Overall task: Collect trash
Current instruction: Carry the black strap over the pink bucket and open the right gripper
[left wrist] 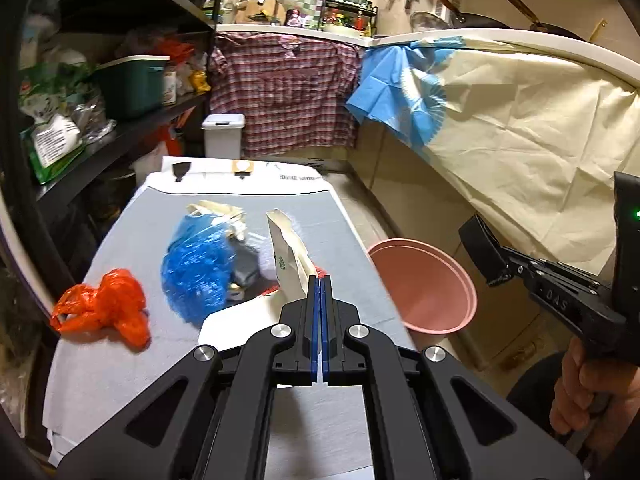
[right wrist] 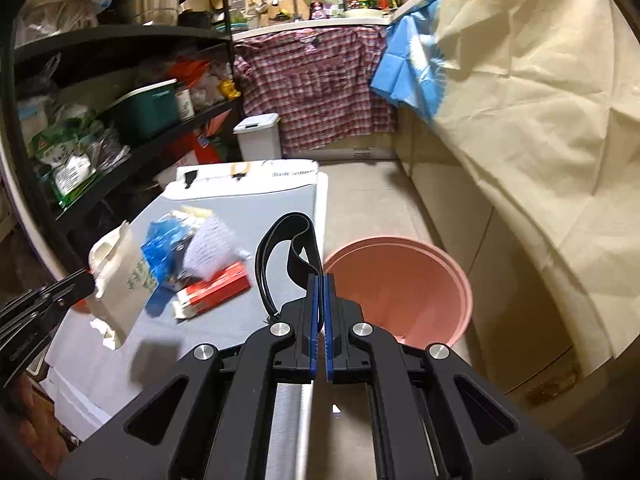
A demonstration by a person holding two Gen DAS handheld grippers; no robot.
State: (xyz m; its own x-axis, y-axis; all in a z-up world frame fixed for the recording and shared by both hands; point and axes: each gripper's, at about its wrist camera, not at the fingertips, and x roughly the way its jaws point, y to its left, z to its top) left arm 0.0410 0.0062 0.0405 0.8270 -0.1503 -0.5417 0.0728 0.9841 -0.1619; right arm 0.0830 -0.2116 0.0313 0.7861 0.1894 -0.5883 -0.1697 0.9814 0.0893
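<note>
My table [left wrist: 120, 360], under its grey cloth, carries an orange plastic bag [left wrist: 105, 309] at nine o'clock, a blue bag [left wrist: 196, 272] at centre, and a red box [right wrist: 218, 288] beside it. The pink bucket [left wrist: 424, 284] stands on the floor at three o'clock.

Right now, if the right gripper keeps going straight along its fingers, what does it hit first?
Most likely the pink bucket on the floor: it sits just beyond the right gripper, which is shut on a black strap. Depth is unclear, so rim or inside, I can't tell.

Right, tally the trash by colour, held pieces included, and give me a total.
Orange plastic bag: 1
Blue plastic bag: 1
Cream paper bag, in left gripper: 1
Black strap, in right gripper: 1
Red and white box: 1
Total: 5
</note>
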